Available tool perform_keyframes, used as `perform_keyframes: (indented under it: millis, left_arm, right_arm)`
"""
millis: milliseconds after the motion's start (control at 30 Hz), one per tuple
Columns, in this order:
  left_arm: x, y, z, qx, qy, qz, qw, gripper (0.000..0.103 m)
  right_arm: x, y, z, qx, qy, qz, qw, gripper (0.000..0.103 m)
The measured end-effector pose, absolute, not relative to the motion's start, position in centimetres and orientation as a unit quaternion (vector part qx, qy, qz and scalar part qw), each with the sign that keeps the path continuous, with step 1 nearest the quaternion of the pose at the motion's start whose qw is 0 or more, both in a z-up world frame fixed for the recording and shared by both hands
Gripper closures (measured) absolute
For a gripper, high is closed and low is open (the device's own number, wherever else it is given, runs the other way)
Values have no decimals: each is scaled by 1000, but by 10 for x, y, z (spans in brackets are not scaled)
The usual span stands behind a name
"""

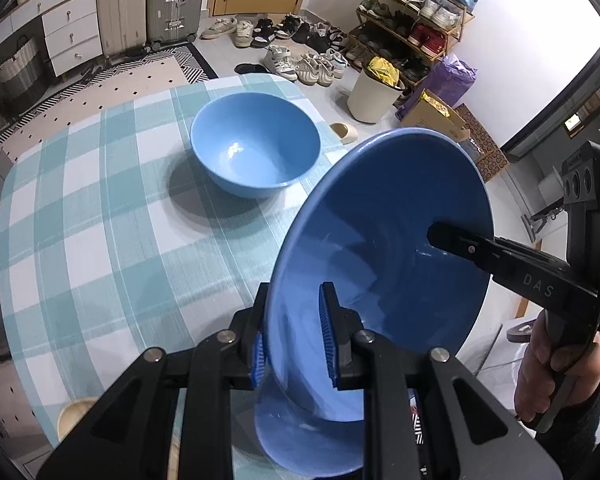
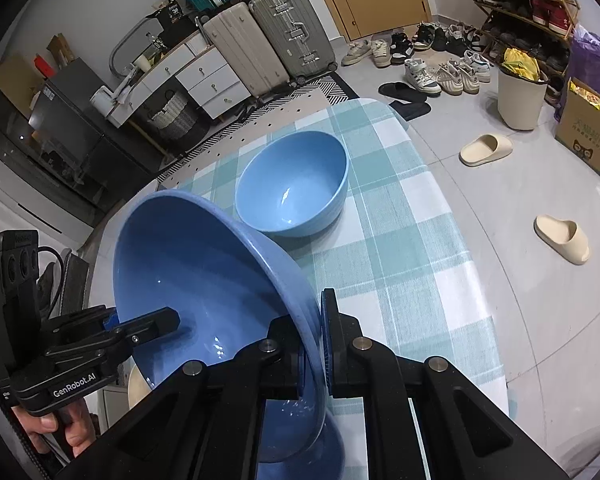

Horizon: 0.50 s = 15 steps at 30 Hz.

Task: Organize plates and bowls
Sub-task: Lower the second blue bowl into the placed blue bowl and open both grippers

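Two grippers hold one big blue bowl up in the air, over the near part of the table with the green and white checked cloth. The big blue bowl is tipped up on its side, so its open face shows.

The left gripper pinches the near rim of this bowl. One finger is inside the bowl and one is outside, and both blue pads press on the wall. The right gripper pinches the rim on the other side in the same way, closed tight on the bowl wall. In the left view, a black finger of the right gripper reaches into the bowl from the right.

A second bowl, the light blue bowl, sits upright on the table, past the held bowl and apart from it. It has nothing in it.

Past the far edge of the table, on the floor, there are many shoes, a white bin and two tall suitcases.
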State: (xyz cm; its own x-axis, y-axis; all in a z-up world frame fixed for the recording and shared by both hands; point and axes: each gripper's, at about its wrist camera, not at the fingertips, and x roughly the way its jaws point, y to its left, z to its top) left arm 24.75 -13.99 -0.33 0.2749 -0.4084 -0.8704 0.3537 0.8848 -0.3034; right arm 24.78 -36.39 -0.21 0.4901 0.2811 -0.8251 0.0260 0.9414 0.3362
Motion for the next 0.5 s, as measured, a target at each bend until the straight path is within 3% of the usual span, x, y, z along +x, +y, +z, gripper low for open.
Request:
perform_keyframes:
  millis: [500]
  left_arm:
    - [189, -120, -15, -42, 555, -246, 794, 83]
  right_arm:
    - [192, -346, -8, 140, 524, 81, 836, 96]
